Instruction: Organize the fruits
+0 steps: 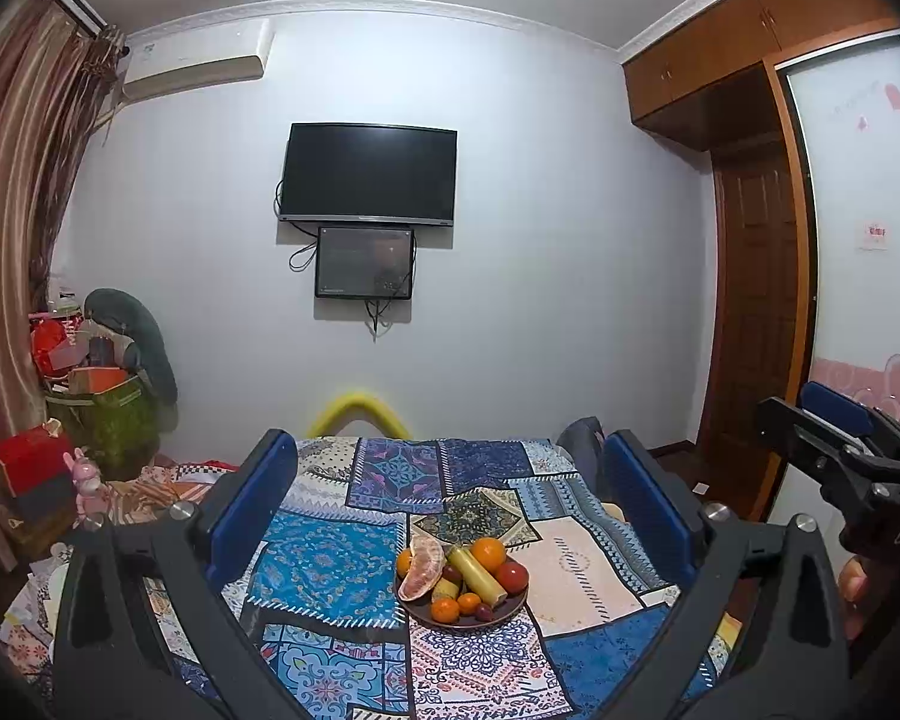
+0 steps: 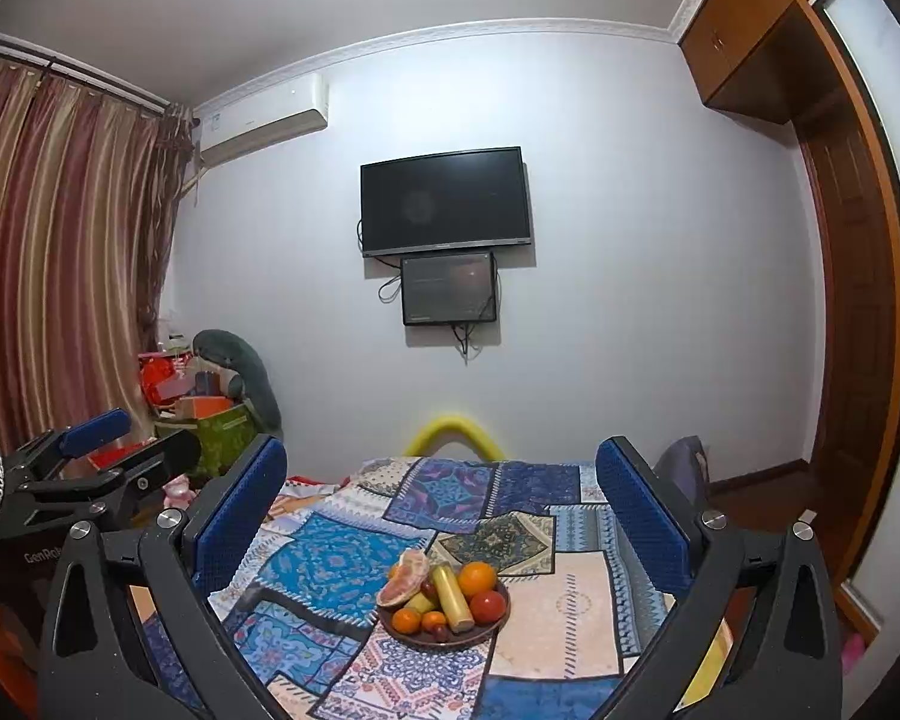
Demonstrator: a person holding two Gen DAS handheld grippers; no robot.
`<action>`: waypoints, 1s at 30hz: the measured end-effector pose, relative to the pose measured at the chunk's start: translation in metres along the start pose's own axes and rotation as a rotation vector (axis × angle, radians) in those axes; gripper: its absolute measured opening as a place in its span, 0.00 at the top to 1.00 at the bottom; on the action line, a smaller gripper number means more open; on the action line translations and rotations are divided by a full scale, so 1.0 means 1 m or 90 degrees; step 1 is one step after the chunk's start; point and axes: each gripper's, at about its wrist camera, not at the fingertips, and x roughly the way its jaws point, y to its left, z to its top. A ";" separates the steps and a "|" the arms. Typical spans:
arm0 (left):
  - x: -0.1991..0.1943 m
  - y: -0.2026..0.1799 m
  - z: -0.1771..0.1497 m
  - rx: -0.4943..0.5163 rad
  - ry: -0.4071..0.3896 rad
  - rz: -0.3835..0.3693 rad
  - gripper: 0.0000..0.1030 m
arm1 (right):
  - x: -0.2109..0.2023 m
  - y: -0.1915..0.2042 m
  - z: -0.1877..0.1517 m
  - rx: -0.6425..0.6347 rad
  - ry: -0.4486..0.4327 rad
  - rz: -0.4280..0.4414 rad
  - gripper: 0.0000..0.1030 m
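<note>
A dark round plate (image 1: 498, 617) (image 2: 487, 630) heaped with fruit sits on a table under a blue patchwork cloth (image 1: 324, 564) (image 2: 330, 564). On it lie a peeled grapefruit wedge (image 1: 421, 569) (image 2: 402, 585), a large orange (image 1: 488, 553) (image 2: 477, 577), a red tomato (image 1: 513, 577) (image 2: 487, 606), a yellow-green stalk piece (image 1: 479, 576) (image 2: 453, 597) and small tangerines (image 1: 445, 609) (image 2: 407, 619). My left gripper (image 1: 450, 480) is open and empty, well above and short of the plate. My right gripper (image 2: 444, 480) is also open and empty, at a like distance. Each shows at the other view's edge.
A white wall with a TV (image 1: 369, 175) and a smaller screen is behind the table. A yellow curved chair back (image 1: 357, 411) stands at the table's far edge. Boxes and bags (image 1: 90, 384) pile up at left by the curtain. A wooden door and wardrobe (image 1: 756, 300) are at right.
</note>
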 end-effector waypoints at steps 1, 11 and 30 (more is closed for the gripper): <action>0.000 0.000 0.000 0.000 0.001 0.000 0.00 | 0.000 0.000 0.000 0.000 0.001 0.000 0.00; 0.002 -0.002 0.000 -0.003 -0.001 -0.007 0.00 | 0.001 -0.001 0.001 0.000 0.004 0.001 0.00; 0.006 0.000 -0.005 -0.014 0.009 -0.019 0.00 | 0.005 0.000 -0.004 -0.008 0.013 -0.002 0.00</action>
